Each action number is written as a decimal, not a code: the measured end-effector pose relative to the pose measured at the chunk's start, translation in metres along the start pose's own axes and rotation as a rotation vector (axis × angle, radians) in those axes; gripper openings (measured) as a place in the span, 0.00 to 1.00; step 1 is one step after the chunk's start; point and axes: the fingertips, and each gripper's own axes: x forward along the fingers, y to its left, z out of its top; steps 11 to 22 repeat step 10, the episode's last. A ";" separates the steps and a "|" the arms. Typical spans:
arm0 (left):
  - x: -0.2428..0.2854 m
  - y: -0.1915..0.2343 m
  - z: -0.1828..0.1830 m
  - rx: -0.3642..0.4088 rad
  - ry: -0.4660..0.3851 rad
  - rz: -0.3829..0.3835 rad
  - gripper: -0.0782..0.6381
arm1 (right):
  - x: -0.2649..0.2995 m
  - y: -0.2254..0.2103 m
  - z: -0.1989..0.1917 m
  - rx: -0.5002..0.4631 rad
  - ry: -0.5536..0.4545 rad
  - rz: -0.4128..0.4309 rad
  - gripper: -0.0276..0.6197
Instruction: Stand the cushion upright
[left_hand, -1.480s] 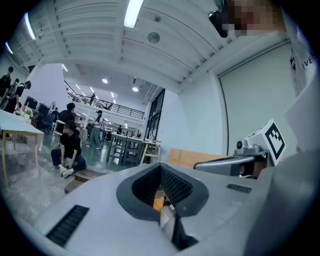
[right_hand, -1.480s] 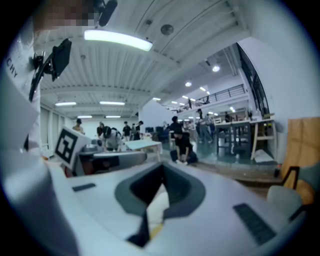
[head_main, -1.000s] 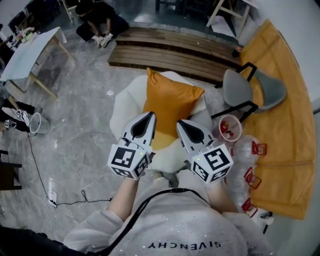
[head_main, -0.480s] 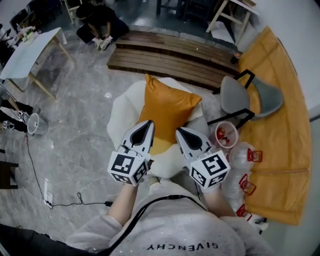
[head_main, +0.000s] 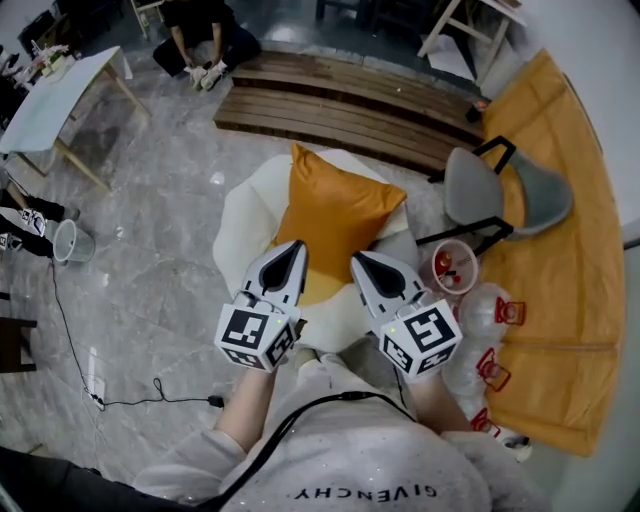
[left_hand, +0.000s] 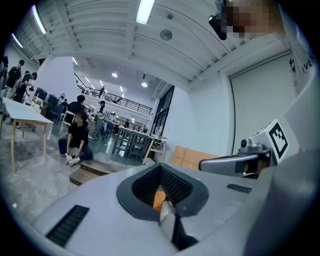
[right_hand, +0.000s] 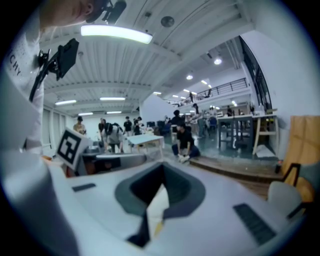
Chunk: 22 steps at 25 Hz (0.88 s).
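An orange cushion (head_main: 335, 215) leans tilted against the back of a white armchair (head_main: 240, 215) in the head view. My left gripper (head_main: 297, 246) is shut with nothing in it, its tip over the cushion's near left edge. My right gripper (head_main: 357, 258) is shut too and empty, its tip over the cushion's near right corner. Whether either tip touches the cushion I cannot tell. In the left gripper view the jaws (left_hand: 161, 166) are closed, with a sliver of orange cushion (left_hand: 158, 200) behind them. The right gripper view shows closed jaws (right_hand: 161, 169).
A grey chair (head_main: 485, 185) and a red-and-white bucket (head_main: 455, 265) stand right of the armchair. Orange sheeting (head_main: 560, 250) and clear bags (head_main: 480, 325) lie further right. A wooden platform (head_main: 340, 100) lies behind, where a person (head_main: 200, 30) sits. A white table (head_main: 50, 100) and a floor cable (head_main: 150, 395) are at left.
Both grippers stay shut in the same place over the cushion's near edge. Only the head camera has shifted slightly.
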 end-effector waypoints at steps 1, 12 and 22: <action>0.002 0.000 -0.001 -0.001 0.002 -0.002 0.14 | 0.001 -0.001 0.000 0.001 -0.003 -0.002 0.07; 0.019 -0.002 -0.011 -0.028 0.033 -0.036 0.14 | 0.001 -0.016 -0.007 0.025 0.013 -0.030 0.07; 0.019 -0.002 -0.011 -0.028 0.033 -0.036 0.14 | 0.001 -0.016 -0.007 0.025 0.013 -0.030 0.07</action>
